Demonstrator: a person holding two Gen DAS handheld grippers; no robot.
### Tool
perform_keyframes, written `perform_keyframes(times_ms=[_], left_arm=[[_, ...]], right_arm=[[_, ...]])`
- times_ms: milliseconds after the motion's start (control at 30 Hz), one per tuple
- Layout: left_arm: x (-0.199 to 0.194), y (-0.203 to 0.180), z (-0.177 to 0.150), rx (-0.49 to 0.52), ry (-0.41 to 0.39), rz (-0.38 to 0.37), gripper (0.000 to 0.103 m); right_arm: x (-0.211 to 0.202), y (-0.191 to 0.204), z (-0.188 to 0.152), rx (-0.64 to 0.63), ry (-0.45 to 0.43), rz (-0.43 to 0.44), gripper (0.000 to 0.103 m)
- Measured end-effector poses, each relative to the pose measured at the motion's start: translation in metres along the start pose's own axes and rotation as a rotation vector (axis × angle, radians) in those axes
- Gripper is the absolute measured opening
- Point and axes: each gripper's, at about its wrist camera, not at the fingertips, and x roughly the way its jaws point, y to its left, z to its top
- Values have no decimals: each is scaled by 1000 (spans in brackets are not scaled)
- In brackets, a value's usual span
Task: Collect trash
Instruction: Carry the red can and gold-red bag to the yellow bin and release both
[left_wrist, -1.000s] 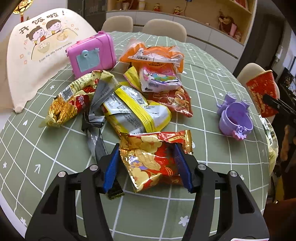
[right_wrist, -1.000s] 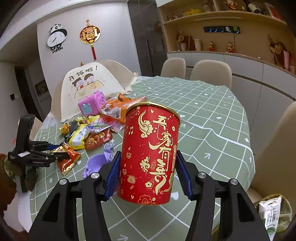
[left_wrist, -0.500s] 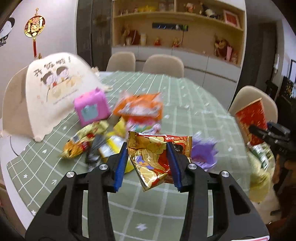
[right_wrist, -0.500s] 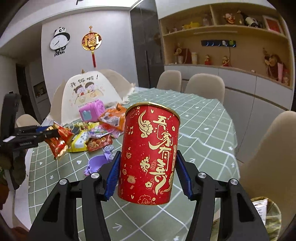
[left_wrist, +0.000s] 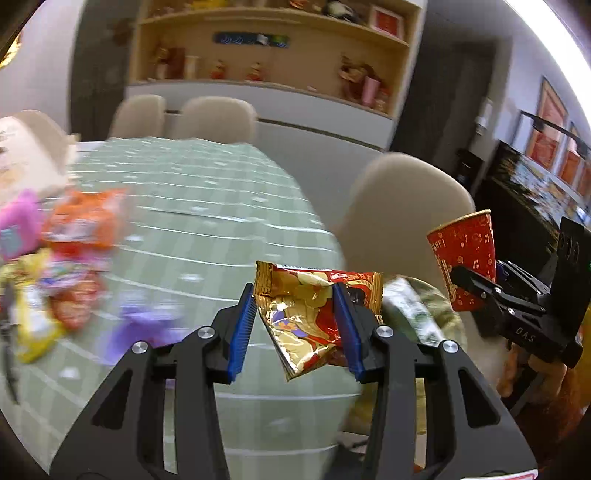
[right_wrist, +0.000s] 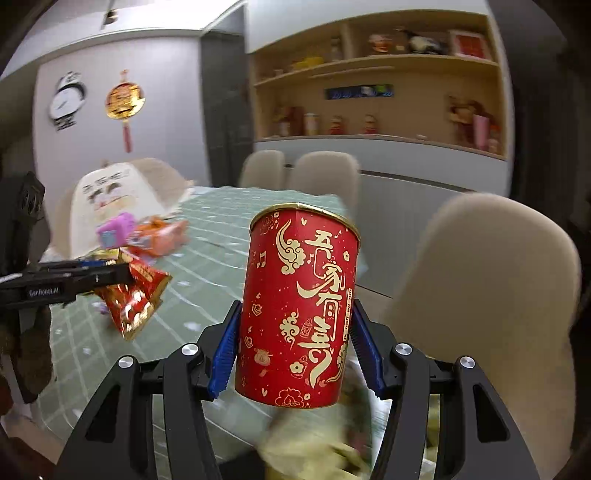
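Carrying two pieces of trash clear of the green-checked bench (left_wrist: 207, 206), one in each tool.

The left tool (left_wrist: 295, 325) is pinching one red-and-gold snack wrapper (left_wrist: 314, 314) between its blue pads, its jaws having narrowed onto it within the last second; the wrapper is hanging in the air over the bench's rounded near edge. The right tool (right_wrist: 295, 347) is clamping one red paper cup (right_wrist: 299, 306) upright, jaws fairly wide around it. A blurred heap of packets (left_wrist: 70, 266) is lying at the bench's left; three beige chairs (left_wrist: 402, 206) are standing around it, with bare cloth between.
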Motion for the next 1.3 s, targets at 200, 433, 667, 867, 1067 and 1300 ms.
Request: perform_keyframes(times_ms=[200,433,667,867,1067,1300], left_arm=[[69,-64,-6,25,108,-141,41],[138,-119,-16,55,216,-196,41],[177,-137,-25,19,300,-294,56],[159,-122,-11,-38,235,-282,65],[116,-100,0,-59,148,-248,66],[64,-71,-4,-35,84,-216,69]], right_arm=[[-27,-73,-33,100,28,-134,54],[-40,-127,-64,195,50,-212,54],[-32,-143,-78,232,78,-198,54],[-3,-126,-76,203,100,-112,54],[64,-90,-73,125,202,-37,54],[121,-86,-110,146,470,-51,54]])
